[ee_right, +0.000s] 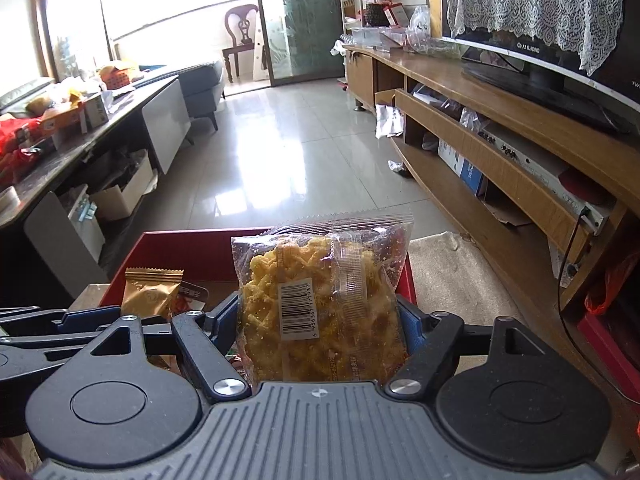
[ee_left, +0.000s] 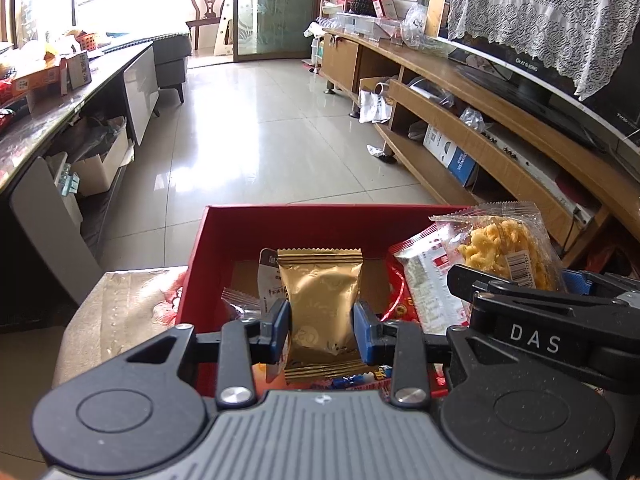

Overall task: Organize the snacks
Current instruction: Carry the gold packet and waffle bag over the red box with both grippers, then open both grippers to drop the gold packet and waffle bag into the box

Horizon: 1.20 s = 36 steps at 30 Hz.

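Observation:
A red box (ee_left: pixel 256 224) stands on a low stool just ahead, with several snack packs lying inside it. My left gripper (ee_left: pixel 322 330) is shut on a gold foil packet (ee_left: pixel 320 292), held upright over the box's near side. My right gripper (ee_right: pixel 316 328) is shut on a clear bag of yellow crunchy snacks (ee_right: pixel 320 292), its blue pads pressing both edges of the bag. That clear bag (ee_left: pixel 504 248) and the right gripper (ee_left: pixel 532 304) also show at the right of the left wrist view, over the box's right side. The gold packet (ee_right: pixel 150 294) shows left in the right wrist view.
A dark table (ee_left: pixel 52 120) with boxes and snacks runs along the left. A wooden TV cabinet (ee_left: pixel 480 120) with a television runs along the right. Shiny tiled floor (ee_left: pixel 256 120) lies between them. A beige mat (ee_right: pixel 452 276) lies right of the red box (ee_right: pixel 192 252).

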{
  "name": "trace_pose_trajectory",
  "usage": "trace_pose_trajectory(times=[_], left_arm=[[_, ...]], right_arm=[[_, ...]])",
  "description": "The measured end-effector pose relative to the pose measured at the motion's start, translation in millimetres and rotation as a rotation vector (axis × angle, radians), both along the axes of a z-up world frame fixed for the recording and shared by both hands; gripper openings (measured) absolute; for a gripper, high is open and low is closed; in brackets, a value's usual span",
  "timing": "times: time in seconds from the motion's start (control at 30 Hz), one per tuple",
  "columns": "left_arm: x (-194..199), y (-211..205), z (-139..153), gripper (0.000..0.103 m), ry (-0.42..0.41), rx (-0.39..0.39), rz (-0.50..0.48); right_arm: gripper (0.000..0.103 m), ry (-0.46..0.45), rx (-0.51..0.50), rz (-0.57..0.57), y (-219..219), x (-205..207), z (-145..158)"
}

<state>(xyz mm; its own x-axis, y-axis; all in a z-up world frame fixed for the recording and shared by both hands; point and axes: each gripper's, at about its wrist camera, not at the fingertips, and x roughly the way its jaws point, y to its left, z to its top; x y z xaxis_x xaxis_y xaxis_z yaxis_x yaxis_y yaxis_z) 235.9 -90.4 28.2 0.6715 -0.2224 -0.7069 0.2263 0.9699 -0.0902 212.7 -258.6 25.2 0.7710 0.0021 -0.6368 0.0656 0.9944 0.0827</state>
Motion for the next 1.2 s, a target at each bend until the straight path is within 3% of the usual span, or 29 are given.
trace_pose_trajectory(times=[0.13, 0.4, 1.2], left_arm=[[9.4, 0.0, -12.4, 0.027, 0.02, 0.001, 0.003], [10.9, -8.1, -16.7, 0.027, -0.027, 0.041, -0.016], [18.4, -17.0, -26.0, 0.029, -0.062, 0.06, -0.02]], right_arm=[[0.081, 0.013, 0.003, -0.001, 2.0, 9.1, -13.1], [0.082, 0.029, -0.018, -0.006, 5.0, 19.5, -27.2], [0.085, 0.012, -0.045, -0.018, 4.4, 27.0, -37.1]])
